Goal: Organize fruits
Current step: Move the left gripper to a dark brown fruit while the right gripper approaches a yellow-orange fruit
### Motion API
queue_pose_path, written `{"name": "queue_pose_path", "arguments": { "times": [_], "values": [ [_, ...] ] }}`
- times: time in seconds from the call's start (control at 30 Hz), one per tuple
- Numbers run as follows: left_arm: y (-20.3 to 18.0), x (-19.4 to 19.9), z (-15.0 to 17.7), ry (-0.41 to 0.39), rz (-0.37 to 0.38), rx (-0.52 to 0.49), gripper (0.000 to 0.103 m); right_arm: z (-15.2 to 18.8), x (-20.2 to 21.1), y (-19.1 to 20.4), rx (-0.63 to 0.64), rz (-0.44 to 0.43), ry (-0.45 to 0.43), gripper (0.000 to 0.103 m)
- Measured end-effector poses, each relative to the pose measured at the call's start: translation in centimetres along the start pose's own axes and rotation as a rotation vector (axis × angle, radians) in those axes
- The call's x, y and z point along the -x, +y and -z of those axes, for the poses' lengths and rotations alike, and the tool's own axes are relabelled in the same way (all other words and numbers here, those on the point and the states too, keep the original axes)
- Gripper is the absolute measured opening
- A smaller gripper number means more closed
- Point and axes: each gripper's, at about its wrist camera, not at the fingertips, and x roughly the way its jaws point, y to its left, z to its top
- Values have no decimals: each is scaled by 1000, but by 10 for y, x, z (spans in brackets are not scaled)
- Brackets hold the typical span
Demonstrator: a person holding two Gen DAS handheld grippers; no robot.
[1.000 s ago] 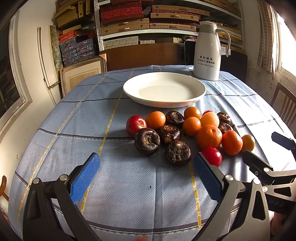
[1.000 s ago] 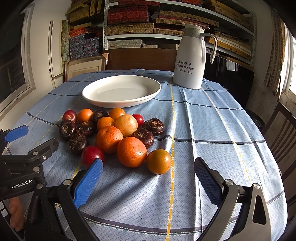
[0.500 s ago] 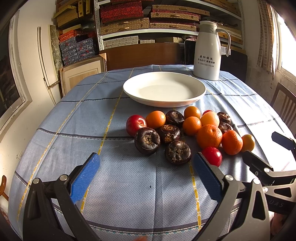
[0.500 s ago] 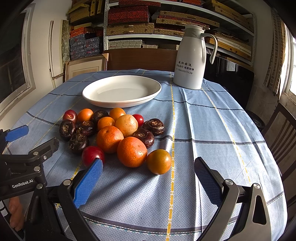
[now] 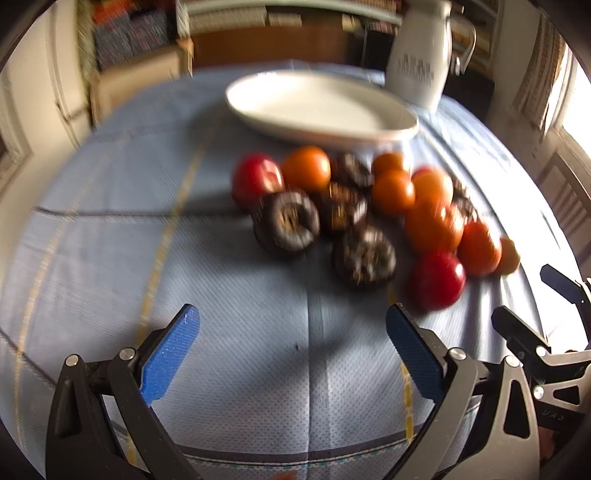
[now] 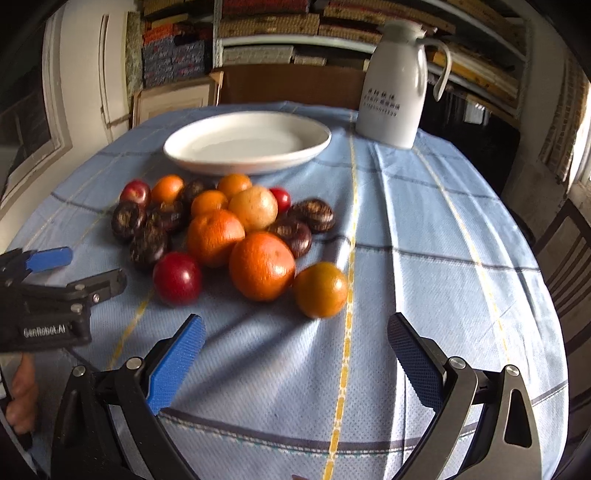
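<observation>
A pile of fruit lies on the blue checked tablecloth: oranges, red plums and dark brown round fruits. An empty white oval plate stands behind the pile. My left gripper is open and empty, close in front of the dark fruits; its view is blurred. My right gripper is open and empty, just short of a small orange. The left gripper also shows at the left edge of the right wrist view.
A white thermos jug stands behind the plate to the right. Shelves with boxes fill the back wall. A wooden chair stands at the table's right side. The table edge runs close below both grippers.
Both grippers have moved forward toward the fruit pile, the left one faster and tilting, so its view is blurred. The fruit and plate have not moved.
</observation>
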Motion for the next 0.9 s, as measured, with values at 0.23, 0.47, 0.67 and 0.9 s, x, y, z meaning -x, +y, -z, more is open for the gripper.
{"name": "queue_pose_path", "arguments": {
  "times": [0.23, 0.47, 0.67, 0.9],
  "values": [
    [-3, -7, 5, 10, -18, -96, 99, 5, -17, -25, 33, -14, 108, 100],
    [2, -8, -1, 17, 47, -200, 99, 3, -29, -49, 95, -149, 120, 100],
    [12, -17, -22, 5, 48, -182, 99, -3, -24, -52, 70, -189, 58, 100],
    [26, -35, -49, -28, 80, -186, 99, -20, -42, -59, 5, -244, 67, 85]
  ]
}}
